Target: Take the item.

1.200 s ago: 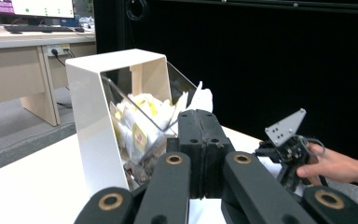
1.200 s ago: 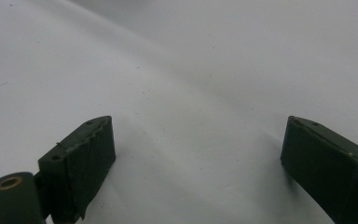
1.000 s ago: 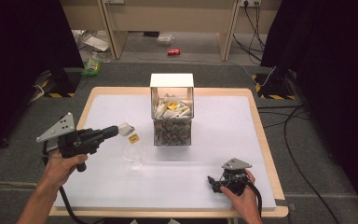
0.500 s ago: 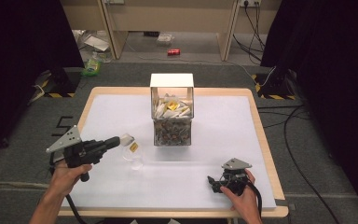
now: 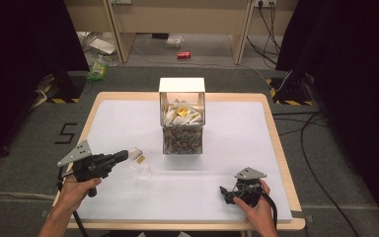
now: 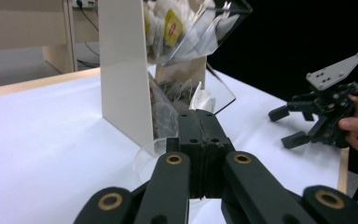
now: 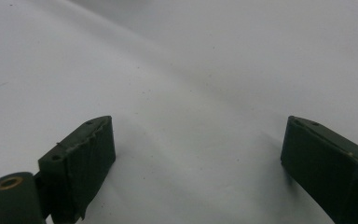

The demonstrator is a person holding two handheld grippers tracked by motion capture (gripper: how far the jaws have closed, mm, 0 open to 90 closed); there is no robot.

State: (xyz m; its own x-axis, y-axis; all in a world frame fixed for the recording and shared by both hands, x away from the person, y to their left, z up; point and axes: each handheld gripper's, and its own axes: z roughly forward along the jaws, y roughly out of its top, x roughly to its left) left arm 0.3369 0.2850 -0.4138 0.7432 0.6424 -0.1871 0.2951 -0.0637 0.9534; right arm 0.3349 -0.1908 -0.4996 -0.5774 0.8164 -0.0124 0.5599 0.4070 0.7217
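Observation:
My left gripper (image 5: 126, 155) is shut on a white tea bag (image 5: 137, 153) with a yellow tag, held just above a small clear cup (image 5: 144, 171) on the left of the table. In the left gripper view the jaws (image 6: 199, 114) are pressed together. The tea bag (image 6: 201, 98) pokes out past their tips, and the cup's rim (image 6: 145, 156) lies below them. A clear dispenser box (image 5: 182, 121) full of tea bags stands mid-table. My right gripper (image 5: 228, 193) rests open on the table at the front right. Its jaws (image 7: 196, 163) stand wide apart over bare white surface.
The white mat (image 5: 237, 148) covers the wooden table, whose edge (image 5: 282, 163) runs close to my right hand. On the floor beyond the table lie a red can (image 5: 183, 55) and a green bottle (image 5: 97, 70). Cables trail at the right.
My left gripper has sunk with the tea bag, from well above the table down to just over the clear cup. The right gripper has stayed where it was.

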